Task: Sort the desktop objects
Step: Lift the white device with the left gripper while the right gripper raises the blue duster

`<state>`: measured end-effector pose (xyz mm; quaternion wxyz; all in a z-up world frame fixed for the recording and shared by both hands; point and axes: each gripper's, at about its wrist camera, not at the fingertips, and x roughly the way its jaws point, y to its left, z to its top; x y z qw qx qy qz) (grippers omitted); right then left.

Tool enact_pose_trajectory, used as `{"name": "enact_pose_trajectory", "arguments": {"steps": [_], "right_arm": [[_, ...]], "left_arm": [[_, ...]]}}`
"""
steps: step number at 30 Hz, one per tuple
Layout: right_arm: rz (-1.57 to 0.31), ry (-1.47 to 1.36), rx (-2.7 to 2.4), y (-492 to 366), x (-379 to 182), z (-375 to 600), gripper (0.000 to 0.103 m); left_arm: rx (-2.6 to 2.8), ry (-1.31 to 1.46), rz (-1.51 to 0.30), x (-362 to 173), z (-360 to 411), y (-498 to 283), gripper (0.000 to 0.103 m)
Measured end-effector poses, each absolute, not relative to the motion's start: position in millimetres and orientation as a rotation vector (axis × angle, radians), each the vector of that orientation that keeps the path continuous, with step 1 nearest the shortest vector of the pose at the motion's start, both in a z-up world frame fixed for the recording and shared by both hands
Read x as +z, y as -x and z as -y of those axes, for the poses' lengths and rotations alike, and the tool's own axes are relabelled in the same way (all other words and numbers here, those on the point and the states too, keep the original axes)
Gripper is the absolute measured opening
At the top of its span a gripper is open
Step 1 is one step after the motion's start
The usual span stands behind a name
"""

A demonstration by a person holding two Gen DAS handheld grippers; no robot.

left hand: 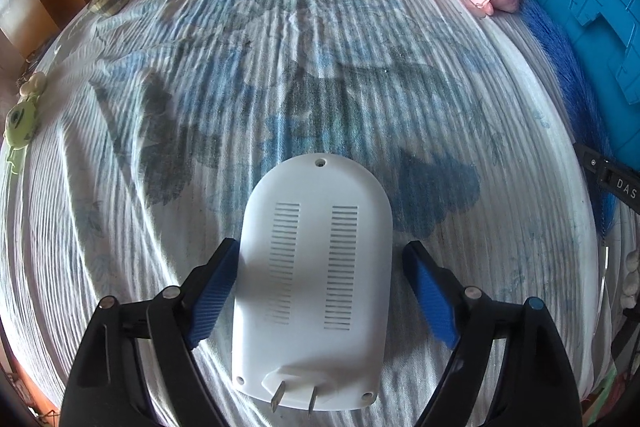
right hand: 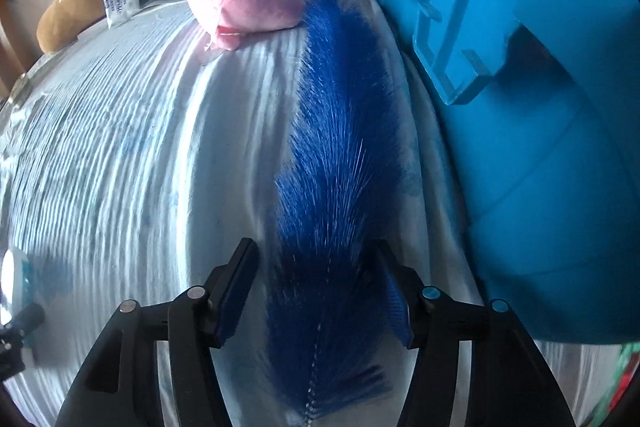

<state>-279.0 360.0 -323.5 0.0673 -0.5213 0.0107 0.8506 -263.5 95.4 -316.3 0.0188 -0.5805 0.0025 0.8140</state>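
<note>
The white plug-in device (left hand: 312,267) looks like smooth matt plastic, with two bare metal prongs at its base. The left gripper (left hand: 320,291) has black, slightly glossy plastic fingers, ribbed blue pads and small metal pins. The cloth (left hand: 160,107) covering the surface is a ribbed, wrinkled fabric with a faded blue print. The blue brush (right hand: 340,147) has fine, shiny bristles on a twisted wire core. The blue crate (right hand: 520,67) is smooth hard plastic. At the far edge, the pink and blue toy (right hand: 244,3) is soft plush.

Left claw (left hand: 320,291) angled down, jaws apart; right claw (right hand: 316,291) likewise.
</note>
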Motion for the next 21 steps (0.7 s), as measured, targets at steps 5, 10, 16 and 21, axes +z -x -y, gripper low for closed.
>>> {"name": "enact_pose_trajectory", "arguments": {"steps": [5, 10, 16, 21], "right_arm": [[0.004, 1.628, 2.620, 273, -319, -343, 0.022], [-0.003, 1.693, 2.721, 242, -302, -316, 0.022], [0.008, 1.883, 2.781, 214, -307, -277, 0.022], [-0.009, 1.867, 2.756, 216, -313, -278, 0.030]], "left_arm": [[2.517, 1.817, 0.000, -312, -93, 260, 0.065], [2.542, 1.789, 0.032, -296, -81, 252, 0.065], [2.536, 1.775, 0.047, -293, -78, 246, 0.065], [2.510, 1.791, 0.039, -307, -86, 247, 0.065]]}}
